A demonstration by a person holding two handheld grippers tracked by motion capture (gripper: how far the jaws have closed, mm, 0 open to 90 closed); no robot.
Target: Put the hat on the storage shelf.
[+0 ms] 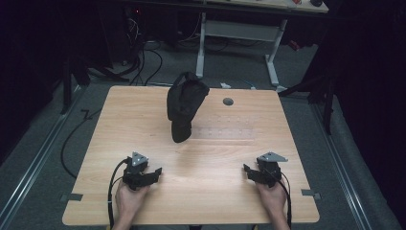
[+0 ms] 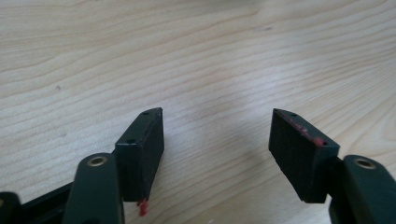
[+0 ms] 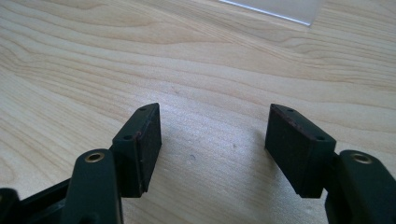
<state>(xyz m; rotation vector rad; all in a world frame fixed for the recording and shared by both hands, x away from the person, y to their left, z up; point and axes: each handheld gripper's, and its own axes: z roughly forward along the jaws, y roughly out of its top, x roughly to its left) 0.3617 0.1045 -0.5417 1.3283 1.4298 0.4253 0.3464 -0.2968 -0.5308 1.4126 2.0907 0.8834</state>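
- High view: I see a black bag (image 1: 184,108) standing on the far half of the table (image 1: 143,120), a little left of its middle, its narrow end down on the wood and its strap looped over the top.
- High view: a small grey round cap (image 1: 228,101) sits in the tabletop just right of the bag, and a clear sheet (image 1: 225,132) lies flat against the bag's lower right side.
- High view: my left hand-held gripper (image 1: 148,176) rests well short of the bag, toward the near left corner, with my left hand (image 1: 129,199) behind it; the jaws stand apart with nothing between them.
- High view: my right hand-held gripper (image 1: 250,173) sits well short of the bag too, toward the near right edge, held by my right hand (image 1: 274,197).
- Left gripper view: the left hand-held gripper (image 2: 217,140) hangs low over bare wood, jaws wide apart and empty; red marks show on both pads.
- Right gripper view: the right hand-held gripper (image 3: 215,137) also stands wide and empty over the wood grain, with a corner of the clear sheet (image 3: 280,7) at the top edge.
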